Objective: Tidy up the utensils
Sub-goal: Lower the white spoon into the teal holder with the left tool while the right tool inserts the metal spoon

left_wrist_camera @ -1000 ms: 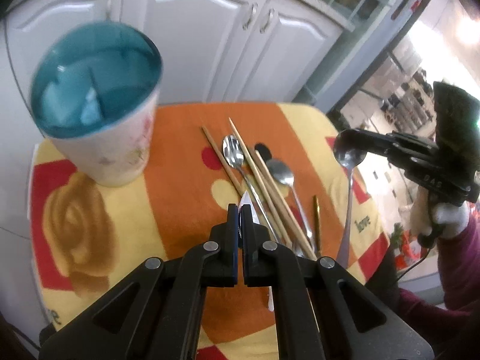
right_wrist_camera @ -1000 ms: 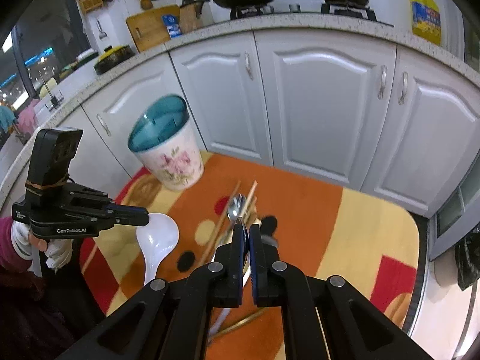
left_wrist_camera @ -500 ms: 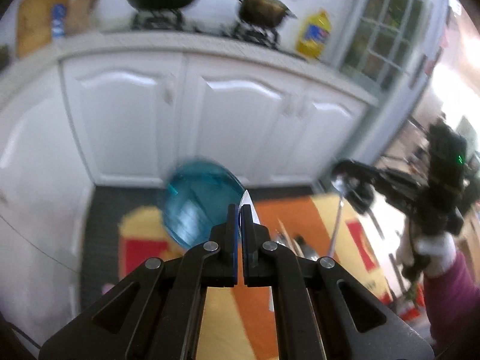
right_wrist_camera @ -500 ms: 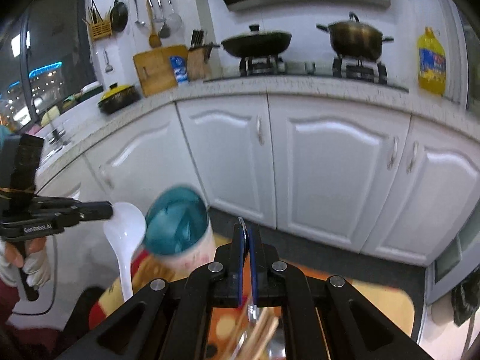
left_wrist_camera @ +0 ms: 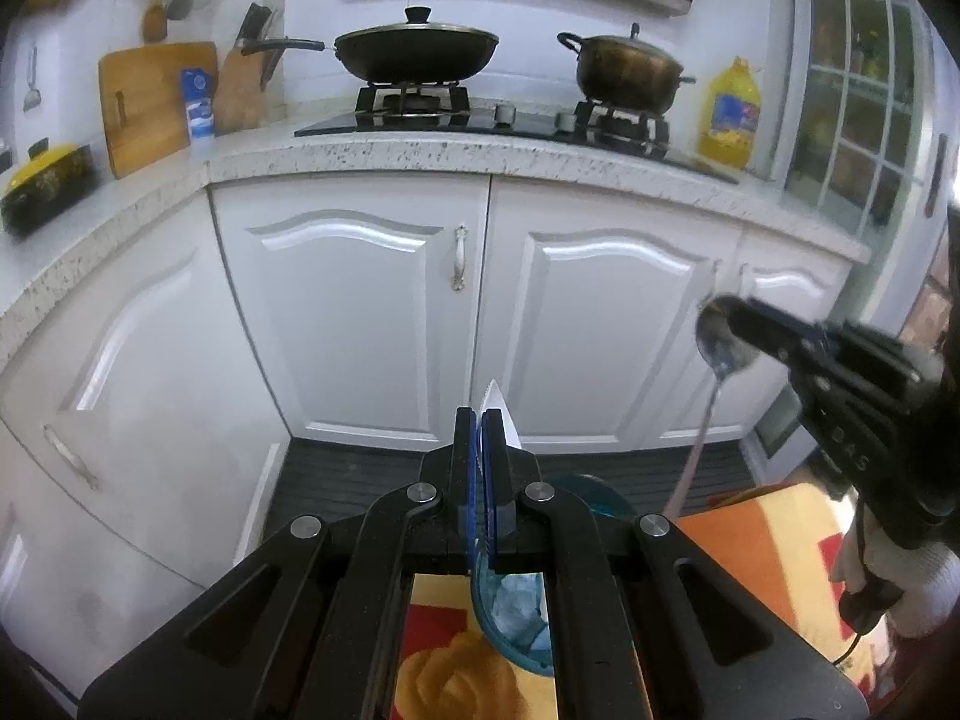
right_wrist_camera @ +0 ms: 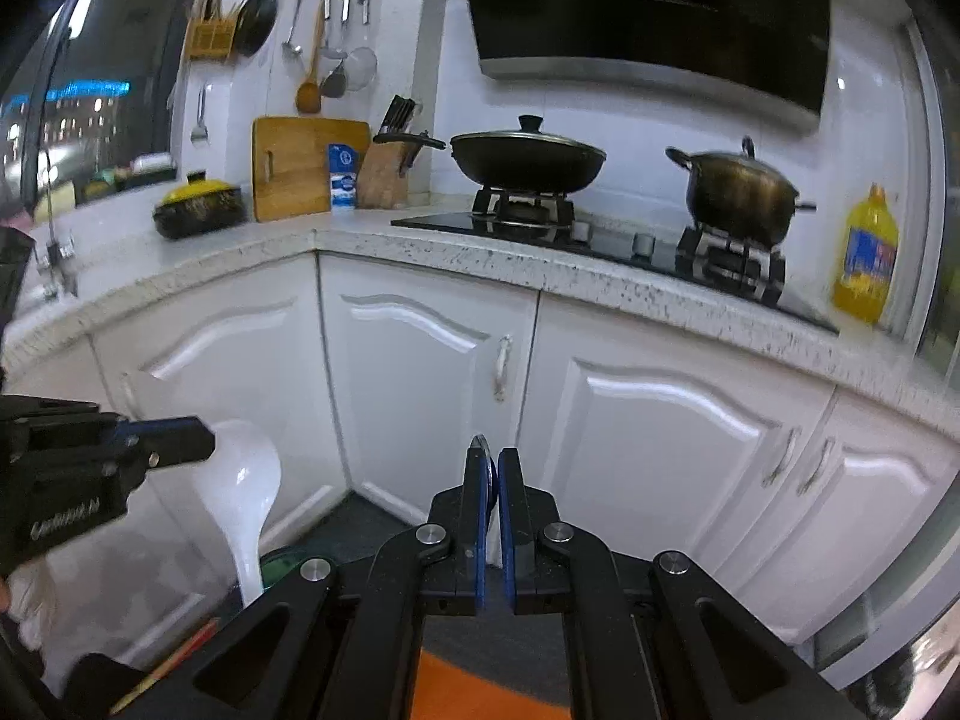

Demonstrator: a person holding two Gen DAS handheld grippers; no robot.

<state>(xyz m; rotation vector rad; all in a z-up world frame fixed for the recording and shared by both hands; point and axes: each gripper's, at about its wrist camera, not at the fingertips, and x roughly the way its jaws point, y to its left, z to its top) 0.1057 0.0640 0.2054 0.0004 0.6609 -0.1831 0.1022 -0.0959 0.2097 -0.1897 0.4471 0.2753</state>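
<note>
My left gripper [left_wrist_camera: 483, 420] is shut on a white plastic spoon [left_wrist_camera: 501, 417]; from the right wrist view the spoon [right_wrist_camera: 243, 492] hangs bowl up, handle down, from that gripper [right_wrist_camera: 198, 447]. My right gripper [right_wrist_camera: 492, 459] is shut on a metal spoon [right_wrist_camera: 480, 447]; in the left wrist view this spoon [left_wrist_camera: 717, 354] hangs handle down from the right gripper [left_wrist_camera: 735, 315]. The teal-lined holder cup [left_wrist_camera: 516, 600] sits low under my left gripper, mostly hidden by it. Both grippers are raised high above the table.
White kitchen cabinets [left_wrist_camera: 360, 312] fill the view ahead, with a stone counter [right_wrist_camera: 420, 249], a wok [left_wrist_camera: 414, 51], a pot [left_wrist_camera: 627, 69] and an oil bottle [left_wrist_camera: 732, 117]. The orange-yellow tablecloth [left_wrist_camera: 756, 546] shows at the bottom. Chopsticks [right_wrist_camera: 168, 663] peek at lower left.
Both grippers have lifted and tilted upward with their spoons. The table and remaining utensils dropped out of view; the cup slid down to the bottom of the left wrist view.
</note>
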